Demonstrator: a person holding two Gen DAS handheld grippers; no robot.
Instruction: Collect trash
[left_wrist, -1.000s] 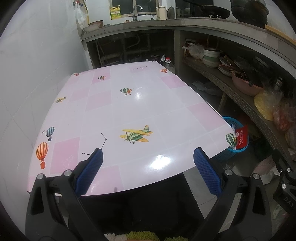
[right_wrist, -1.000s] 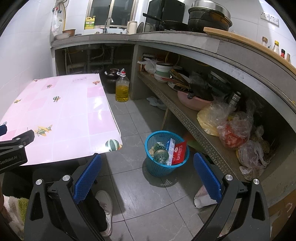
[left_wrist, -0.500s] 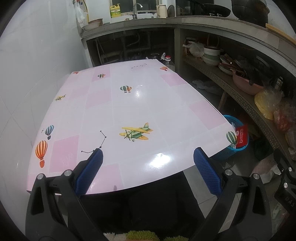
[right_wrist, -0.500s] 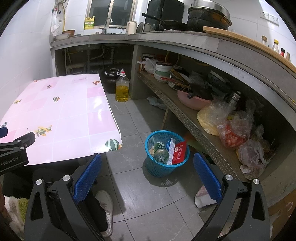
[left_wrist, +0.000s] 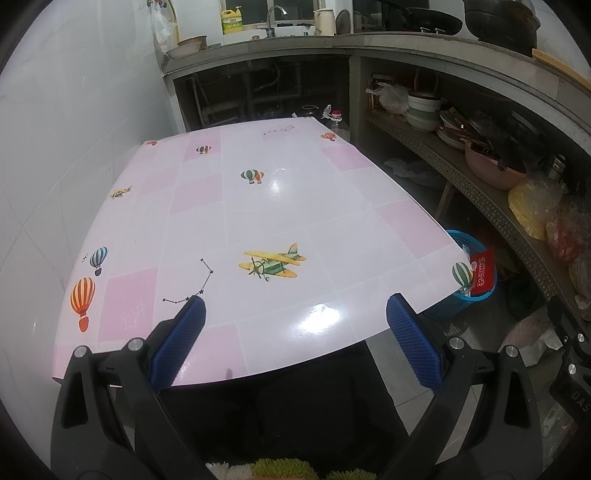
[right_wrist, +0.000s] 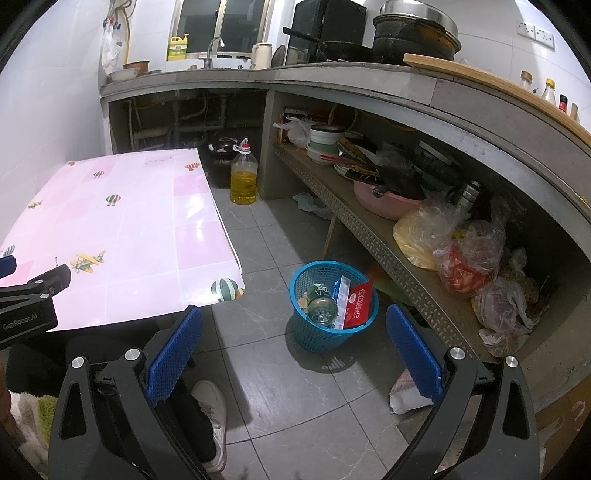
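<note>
A: Where's the trash?

B: In the blue basket on the floor, just right of the bench corner: can, red packet, carton. Nothing on the bench top that we see.

A: Grippers?

B: Left gripper and right gripper both spread wide, holding nothing.

A: Next?

B: Prob. done w/ the bench. We'd scan the floor by the basket; the white wrapper near the shelf may count. Approach low, pinch its edge.

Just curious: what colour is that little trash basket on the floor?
Blue: an open-mesh plastic basket, seen best in the right wrist view.
</note>
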